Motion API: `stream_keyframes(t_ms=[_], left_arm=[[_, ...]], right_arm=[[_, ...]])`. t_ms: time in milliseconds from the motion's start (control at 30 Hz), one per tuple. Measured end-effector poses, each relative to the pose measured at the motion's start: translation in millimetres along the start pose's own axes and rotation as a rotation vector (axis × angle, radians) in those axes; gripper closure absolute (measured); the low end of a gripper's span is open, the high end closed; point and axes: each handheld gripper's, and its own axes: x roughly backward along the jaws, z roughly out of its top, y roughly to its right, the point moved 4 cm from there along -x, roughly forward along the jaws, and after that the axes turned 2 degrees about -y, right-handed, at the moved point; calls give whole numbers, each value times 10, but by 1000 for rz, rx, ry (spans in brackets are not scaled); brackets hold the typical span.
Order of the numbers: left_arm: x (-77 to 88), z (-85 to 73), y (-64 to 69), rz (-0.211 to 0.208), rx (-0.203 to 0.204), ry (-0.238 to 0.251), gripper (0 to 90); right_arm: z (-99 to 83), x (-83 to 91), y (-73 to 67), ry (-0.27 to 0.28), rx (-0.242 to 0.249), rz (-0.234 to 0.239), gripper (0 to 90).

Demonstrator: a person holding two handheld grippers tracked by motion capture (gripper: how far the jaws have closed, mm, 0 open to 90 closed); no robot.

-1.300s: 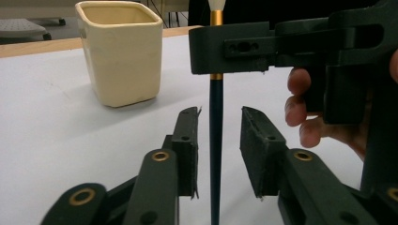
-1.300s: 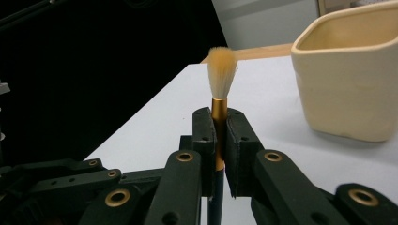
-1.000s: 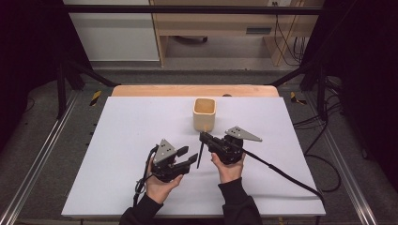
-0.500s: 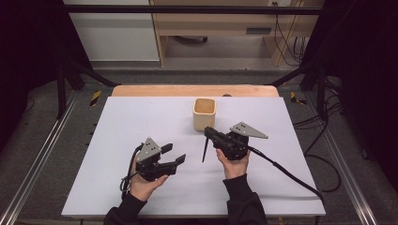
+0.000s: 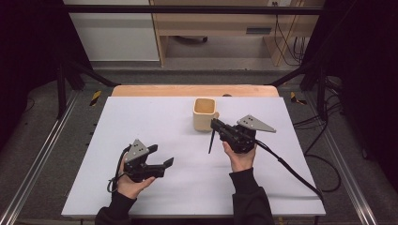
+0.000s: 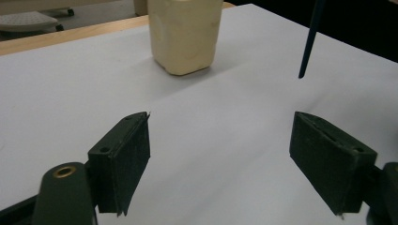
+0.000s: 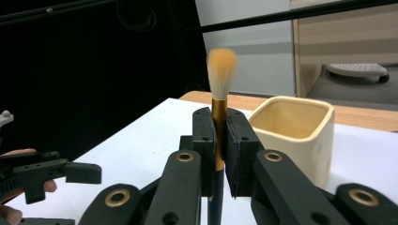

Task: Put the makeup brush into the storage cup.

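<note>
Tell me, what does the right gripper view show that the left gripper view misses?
Right gripper view: the brush's orange-tipped bristles and copper collar, clamped upright between its jaws, plus the cup's open, empty inside. Left gripper view: its own jaws standing wide apart with nothing between them, just opened, and the brush's dark handle tip hanging above the white table. Both show the cream cup and the table.

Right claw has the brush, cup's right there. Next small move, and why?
Probably carry the right claw over the cream square ceramic cup and line the dark-handled, orange-bristled brush up above its open top. The claw is clamped on the brush's copper ferrule, the handle tip hangs clear of the white table, and the cup sits just beside it.
</note>
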Motion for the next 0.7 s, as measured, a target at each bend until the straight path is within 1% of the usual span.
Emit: stream_keyframes(t_ms=[200,367,433,500,633,700], left_arm=[[81,-48,-164,30,22,-5,151],[120,-68,-262,48,34,-8,125],[130,-73,-286,55,32,-12,118],[136,-79,-315,61,37,-16,114],[129,-91,-337,70,43,-25,108],[128,-95,-343,73,40,-29,107]], right_arm=[[78,-5,46,23,9,-6,839],[167,-51,62,37,34,-15,839],[207,-68,69,40,31,-19,839],[242,-80,71,45,26,-21,839],[324,-121,87,49,41,-43,839],[368,-149,98,49,38,-53,839]])
